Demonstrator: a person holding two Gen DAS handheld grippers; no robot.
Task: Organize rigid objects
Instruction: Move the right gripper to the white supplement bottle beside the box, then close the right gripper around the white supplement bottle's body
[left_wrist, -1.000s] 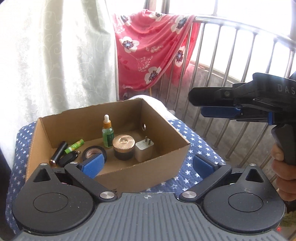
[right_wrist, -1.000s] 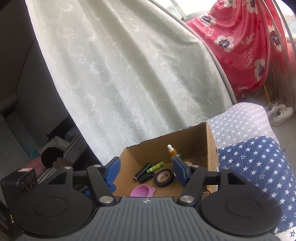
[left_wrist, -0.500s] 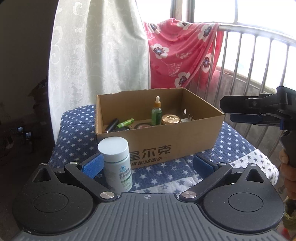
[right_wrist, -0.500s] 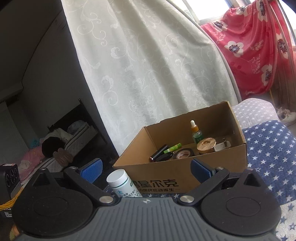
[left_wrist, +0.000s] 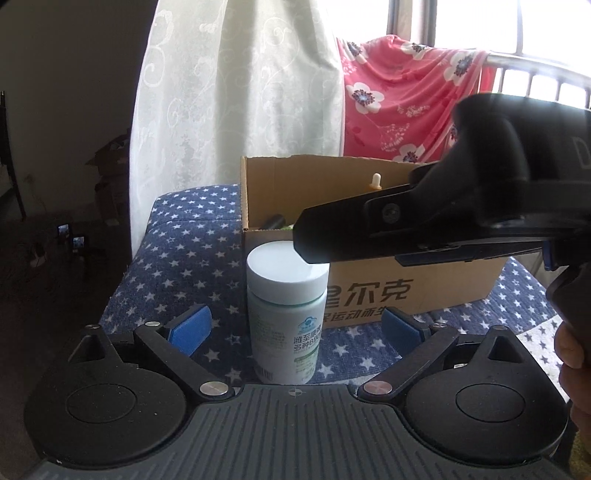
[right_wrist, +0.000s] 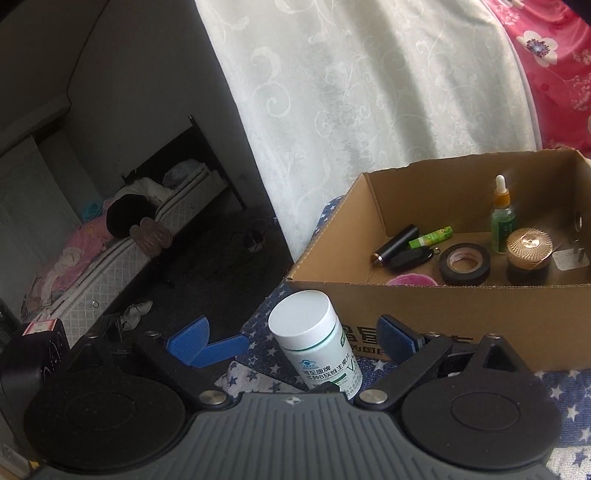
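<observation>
A white pill bottle (left_wrist: 287, 314) with a white cap stands upright on the star-patterned blue cloth (left_wrist: 184, 258), just in front of the cardboard box (left_wrist: 413, 291). My left gripper (left_wrist: 295, 329) has the bottle between its blue pads, which stand wide and clear of it; its jaws are closing. My right gripper (right_wrist: 293, 339) also frames the bottle (right_wrist: 314, 339) without touching it, and its jaws are closing too. In the left wrist view the right gripper's black finger (left_wrist: 369, 229) reaches in from the right, above the cap.
The box (right_wrist: 461, 332) holds a green dropper bottle (right_wrist: 502, 221), a gold-lidded jar (right_wrist: 528, 254), a black tape roll (right_wrist: 464, 264), a black cylinder (right_wrist: 395, 245), a green tube (right_wrist: 430, 236) and a white plug (right_wrist: 570, 258). A white curtain (right_wrist: 369, 92) hangs behind; the cloth's edge drops off at left.
Both grippers have come down and closer to the white bottle, which now fills the space between their pads. The right gripper has swung in across the box in the left wrist view.
</observation>
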